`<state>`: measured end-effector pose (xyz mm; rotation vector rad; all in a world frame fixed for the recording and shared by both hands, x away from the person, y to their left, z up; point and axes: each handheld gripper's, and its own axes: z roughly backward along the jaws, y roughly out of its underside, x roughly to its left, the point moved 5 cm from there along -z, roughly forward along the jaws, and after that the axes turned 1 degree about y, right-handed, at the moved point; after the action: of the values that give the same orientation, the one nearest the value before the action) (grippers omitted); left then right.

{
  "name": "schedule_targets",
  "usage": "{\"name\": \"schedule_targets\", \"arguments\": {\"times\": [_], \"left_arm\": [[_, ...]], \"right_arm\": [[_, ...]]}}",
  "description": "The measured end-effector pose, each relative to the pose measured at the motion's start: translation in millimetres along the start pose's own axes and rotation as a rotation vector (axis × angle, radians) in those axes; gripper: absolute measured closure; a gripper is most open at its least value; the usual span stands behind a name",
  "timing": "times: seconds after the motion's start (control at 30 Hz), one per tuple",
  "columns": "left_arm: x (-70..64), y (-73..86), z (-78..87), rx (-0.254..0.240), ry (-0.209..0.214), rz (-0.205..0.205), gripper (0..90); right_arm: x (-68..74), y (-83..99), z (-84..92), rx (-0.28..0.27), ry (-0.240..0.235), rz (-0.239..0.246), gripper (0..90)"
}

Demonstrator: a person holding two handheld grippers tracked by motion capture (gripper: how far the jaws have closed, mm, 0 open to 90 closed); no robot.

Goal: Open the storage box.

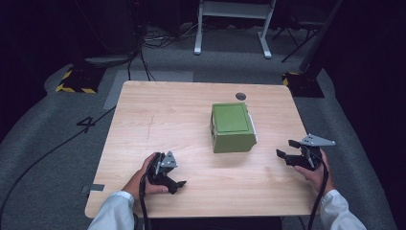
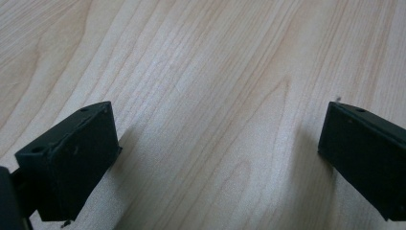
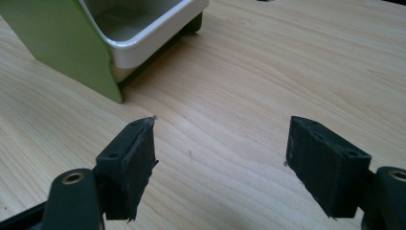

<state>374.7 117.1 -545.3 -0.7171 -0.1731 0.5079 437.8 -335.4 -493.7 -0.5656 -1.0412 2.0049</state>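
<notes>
Left gripper (image 1: 178, 183) sat lower left of centre in the high view, held in the person's left hand (image 1: 143, 179), low over the worktop (image 1: 158, 120) near its front edge. Jaws wide apart, nothing between them. In the left gripper view (image 2: 215, 153) both black jaws framed bare wood grain, shadows right under them. White sleeve (image 1: 112, 211) came in at the bottom left.

Open room: the whole left half of the worktop was bare wood, from the left edge across to the box. A clear strip also ran along the front edge between the two grippers.

Green box (image 1: 231, 127) stood just right of centre, well apart from both grippers and from every edge. Boxy shape, flat green top with a recessed panel, a white part showing along its right side. In the right gripper view, upper left of frame, the box (image 3: 62, 43) showed a green side wall and a white inner bin (image 3: 143, 33) with an open mouth, dark base strip under it, resting on the wood.

A small dark round mark (image 1: 241, 96) lay on the worktop behind the box, near the far edge.

Right gripper (image 1: 286, 148) was at the right edge of the worktop, lower right of frame, in the right hand (image 1: 313, 172), grey plate on top, pointing left toward the box. Jaws spread wide, empty. Right gripper view (image 3: 220, 148): bare wood between the jaws, box corner near the left jaw, not touching.
</notes>
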Motion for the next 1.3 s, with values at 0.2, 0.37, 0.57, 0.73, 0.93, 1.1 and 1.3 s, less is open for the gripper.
{"name": "schedule_targets", "arguments": {"times": [0.2,0.37,0.57,0.73,0.93,1.1,1.3], "left_arm": [[-0.3,0.1,0.1,0.001,-0.001,0.002,0.3],[-0.2,0.1,0.0,0.000,-0.002,0.002,0.3],[-0.4,0.2,0.1,0.001,-0.002,0.004,0.3],[-0.6,0.4,0.3,0.002,-0.003,0.006,0.3],[-0.7,0.5,0.5,0.003,-0.005,0.006,0.4],[-0.7,0.5,0.5,0.003,-0.005,0.007,0.4],[-0.7,0.5,0.5,0.004,-0.005,0.006,0.4]], "right_arm": [[3.5,-11.3,-4.8,-0.006,0.000,0.036,25.8],[5.4,-22.1,-7.5,-0.015,0.000,0.046,25.8],[7.7,-46.7,-11.8,-0.056,0.010,0.047,27.4],[17.9,-74.7,-17.6,-0.095,-0.005,0.060,28.6],[24.9,-86.8,-28.3,-0.098,-0.024,0.058,28.9],[28.3,-89.9,-39.1,-0.075,-0.023,0.066,29.1],[27.7,-91.2,-52.4,-0.049,-0.034,0.055,30.7]]}}
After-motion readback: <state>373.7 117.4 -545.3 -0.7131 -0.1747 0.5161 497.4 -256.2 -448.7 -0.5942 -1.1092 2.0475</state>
